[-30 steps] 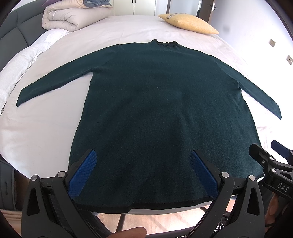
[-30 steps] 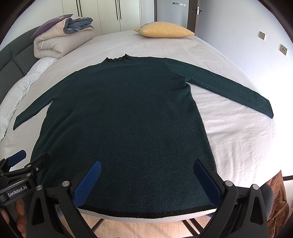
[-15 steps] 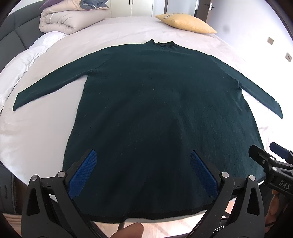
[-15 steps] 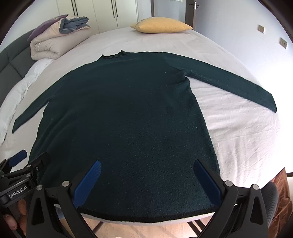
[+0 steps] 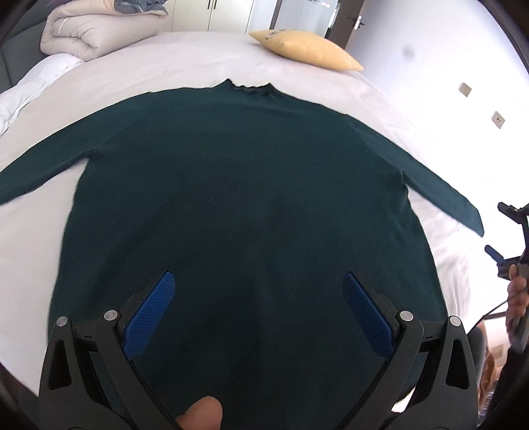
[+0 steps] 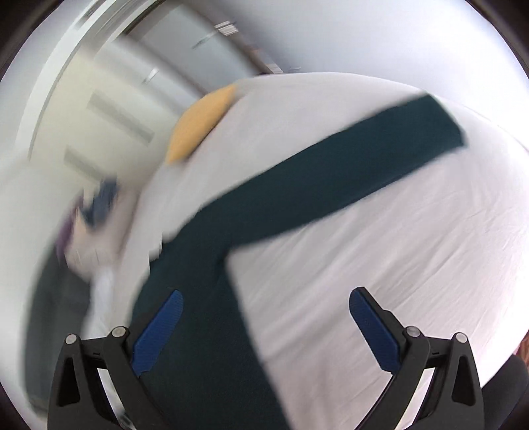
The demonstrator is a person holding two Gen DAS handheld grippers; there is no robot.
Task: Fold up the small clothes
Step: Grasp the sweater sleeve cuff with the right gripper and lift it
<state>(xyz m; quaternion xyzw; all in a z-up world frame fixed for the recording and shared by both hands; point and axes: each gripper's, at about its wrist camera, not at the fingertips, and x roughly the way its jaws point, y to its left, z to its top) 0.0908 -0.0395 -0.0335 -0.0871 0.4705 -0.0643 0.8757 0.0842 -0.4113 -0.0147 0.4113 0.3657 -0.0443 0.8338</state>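
Dark green knit sweater (image 5: 238, 211) lies flat on the white bed sheet (image 5: 158, 66), sleeves spread. My left gripper (image 5: 258, 307) hangs wide above the hem; my right gripper (image 6: 264, 317) gapes wide near the right sleeve (image 6: 347, 172). Its blurred view risks my pinching sheet along with knit.

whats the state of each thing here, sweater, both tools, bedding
dark green knit sweater: spread flat on the bed, both sleeves out, unfolded
left tool: open, over the sweater's lower part, holding nothing
right tool: open, holding nothing, right sleeve ahead; view blurred
yellow pillow: lying at the far end of the bed
beige duvet: folded in a bundle
white bed sheet: lightly wrinkled
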